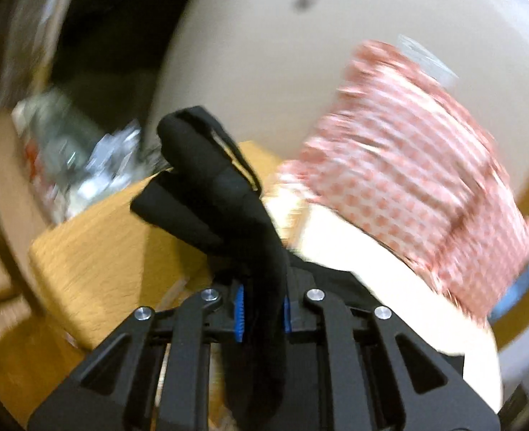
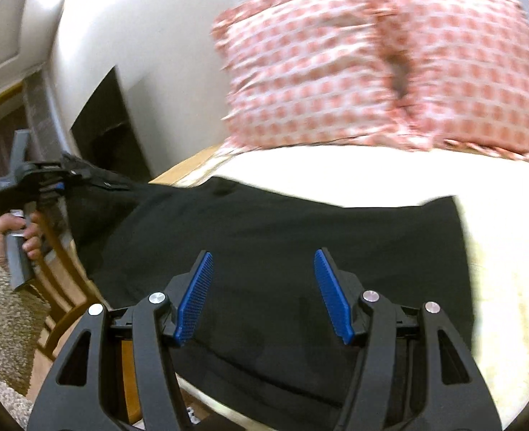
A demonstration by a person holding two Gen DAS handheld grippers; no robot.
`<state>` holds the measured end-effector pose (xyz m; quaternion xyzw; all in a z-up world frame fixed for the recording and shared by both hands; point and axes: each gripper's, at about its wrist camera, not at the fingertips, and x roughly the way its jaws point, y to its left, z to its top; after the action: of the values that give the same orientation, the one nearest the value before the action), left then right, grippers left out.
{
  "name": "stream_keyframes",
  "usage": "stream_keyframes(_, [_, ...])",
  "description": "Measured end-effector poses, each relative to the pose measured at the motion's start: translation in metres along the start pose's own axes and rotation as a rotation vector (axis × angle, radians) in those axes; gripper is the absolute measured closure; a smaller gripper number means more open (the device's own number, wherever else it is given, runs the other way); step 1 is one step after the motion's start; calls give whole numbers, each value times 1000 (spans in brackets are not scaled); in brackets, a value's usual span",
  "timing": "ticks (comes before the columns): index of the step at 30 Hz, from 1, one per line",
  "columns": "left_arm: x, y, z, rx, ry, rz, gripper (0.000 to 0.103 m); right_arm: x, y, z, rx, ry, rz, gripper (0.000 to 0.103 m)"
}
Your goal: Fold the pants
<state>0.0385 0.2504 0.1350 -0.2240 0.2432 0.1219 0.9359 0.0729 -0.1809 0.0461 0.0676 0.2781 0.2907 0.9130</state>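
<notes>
Black pants (image 2: 264, 251) lie spread out; left gripper (image 1: 262, 309) jaws clench 1 bunched end, right gripper (image 2: 262, 294) jaws released.

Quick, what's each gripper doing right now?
Left gripper: shut on the black pants.
Right gripper: open, holding nothing, above the pants.

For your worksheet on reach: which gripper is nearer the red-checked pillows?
Hard to tell. Left gripper lifts the pants off to the pillows' side; right gripper faces them across the pants.
</notes>
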Motion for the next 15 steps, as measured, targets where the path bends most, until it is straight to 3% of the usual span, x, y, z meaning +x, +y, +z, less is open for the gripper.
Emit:
stream_keyframes(5, [-11,-120,-14,268,-10,-159,89,-34,-49,-6,101,-58,-104,42])
stream_keyframes(8, [-18,-194,-47,429,12,-314,90,-54,-73,-12,158,-85,-165,42])
stream_keyframes(10, [-18,-238,-86,551,65,-416,90,-64,-87,-16,181,-97,-210,42])
stream_keyframes(12, [-10,-268,-135,681,148,-464,90,-73,-99,-21,205,-103,-251,42])
stream_keyframes(15, [14,-280,-197,789,324,-470,90,-82,-113,-26,231,-108,-293,42])
